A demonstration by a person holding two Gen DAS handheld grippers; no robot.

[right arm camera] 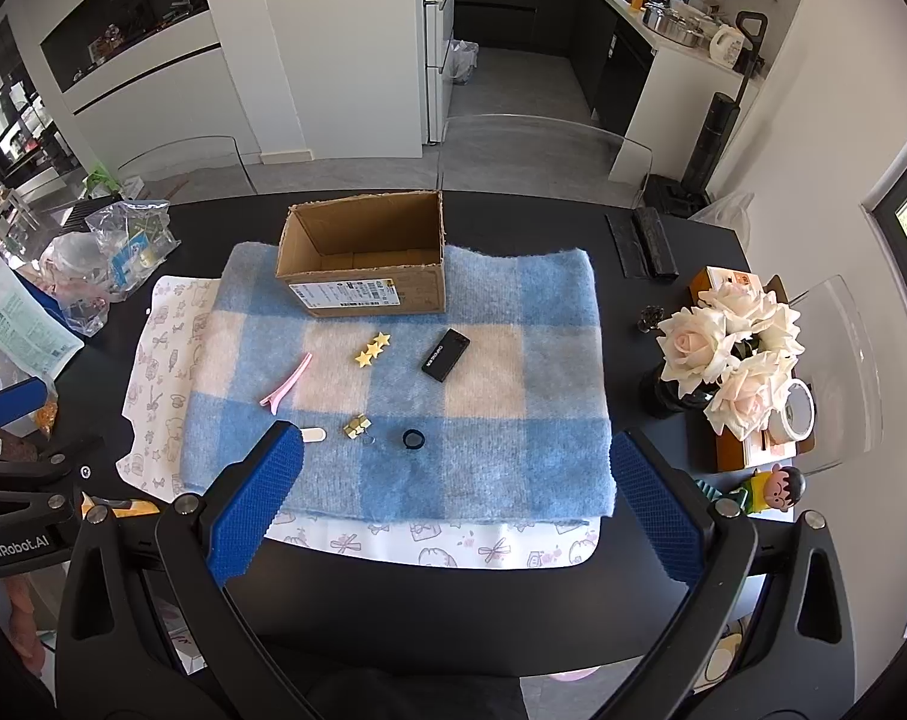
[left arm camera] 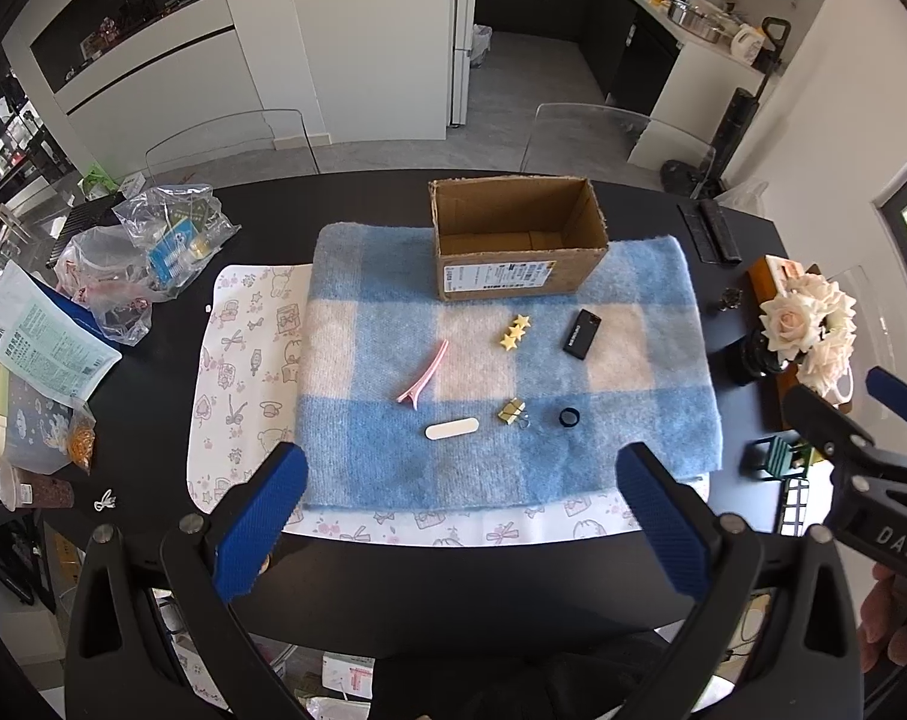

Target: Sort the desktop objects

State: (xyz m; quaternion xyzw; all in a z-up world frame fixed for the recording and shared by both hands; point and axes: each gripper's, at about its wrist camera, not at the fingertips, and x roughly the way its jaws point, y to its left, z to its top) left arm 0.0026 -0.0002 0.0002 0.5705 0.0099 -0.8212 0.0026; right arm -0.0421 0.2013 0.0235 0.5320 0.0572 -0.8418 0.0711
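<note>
An open cardboard box (left arm camera: 516, 240) (right arm camera: 366, 261) stands at the far edge of a blue-and-white checked cloth (left arm camera: 501, 468) (right arm camera: 513, 396). On the cloth lie a pink hair clip (left arm camera: 425, 373) (right arm camera: 287, 382), a yellow star clip (left arm camera: 513, 333) (right arm camera: 372, 349), a black rectangular device (left arm camera: 582, 333) (right arm camera: 445, 354), a gold binder clip (left arm camera: 512, 411) (right arm camera: 357, 426), a dark ring (left arm camera: 568, 417) (right arm camera: 413, 438) and a white oval piece (left arm camera: 452, 429) (right arm camera: 313, 434). My left gripper (left arm camera: 462, 522) and right gripper (right arm camera: 456, 504) hang open above the cloth's near edge, holding nothing.
A patterned white mat (left arm camera: 243, 360) (right arm camera: 165, 336) lies under the cloth on the black table (left arm camera: 453, 576). Plastic bags (left arm camera: 147, 258) and packets crowd the left side. A vase of pale roses (right arm camera: 729, 354), tape roll (right arm camera: 792, 411), toy figure (right arm camera: 774, 489) and black remotes (right arm camera: 642, 243) stand right.
</note>
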